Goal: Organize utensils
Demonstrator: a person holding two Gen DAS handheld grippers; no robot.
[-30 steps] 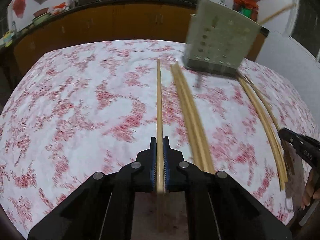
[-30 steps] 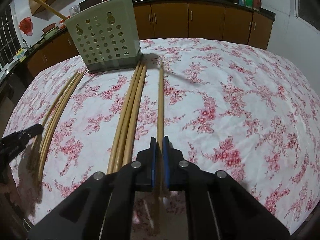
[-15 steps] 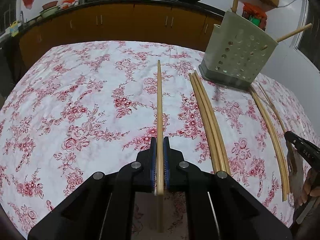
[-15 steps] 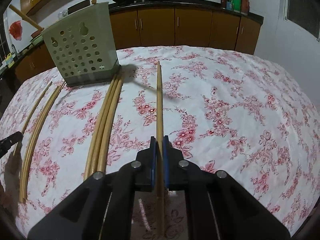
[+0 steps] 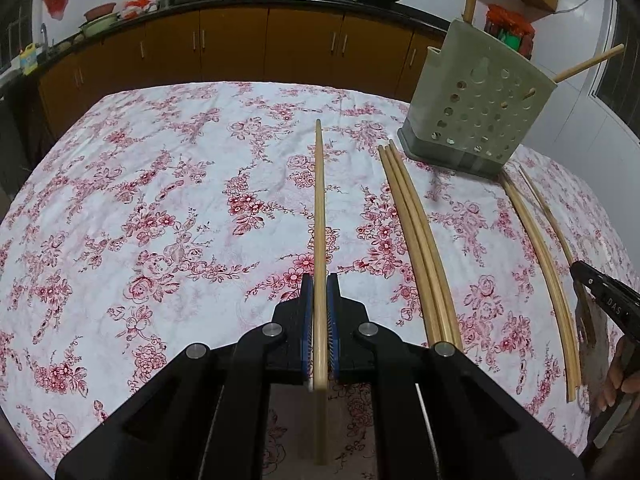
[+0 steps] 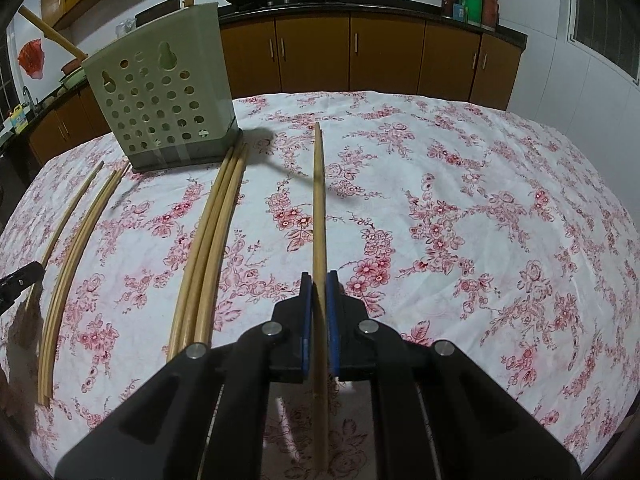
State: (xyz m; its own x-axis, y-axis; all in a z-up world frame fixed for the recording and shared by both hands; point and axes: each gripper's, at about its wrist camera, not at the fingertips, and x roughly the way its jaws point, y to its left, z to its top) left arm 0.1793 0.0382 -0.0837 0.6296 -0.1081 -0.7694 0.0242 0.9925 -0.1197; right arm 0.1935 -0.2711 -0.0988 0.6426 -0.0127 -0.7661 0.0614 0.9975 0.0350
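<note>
Your left wrist camera sits just behind its gripper fingers, low over the floral tablecloth [image 5: 160,220], facing the kitchen cabinets [image 5: 240,44] with the green utensil holder [image 5: 476,116] at far right. Your right wrist camera looks the same way from further right, so the holder [image 6: 160,100] appears at left. Both views share the three loose chopsticks [image 5: 416,232] [image 6: 208,248] beside it.

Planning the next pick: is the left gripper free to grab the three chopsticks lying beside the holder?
Probably not yet: the left gripper is shut on a chopstick. The path to the three chopsticks looks unobstructed.
</note>
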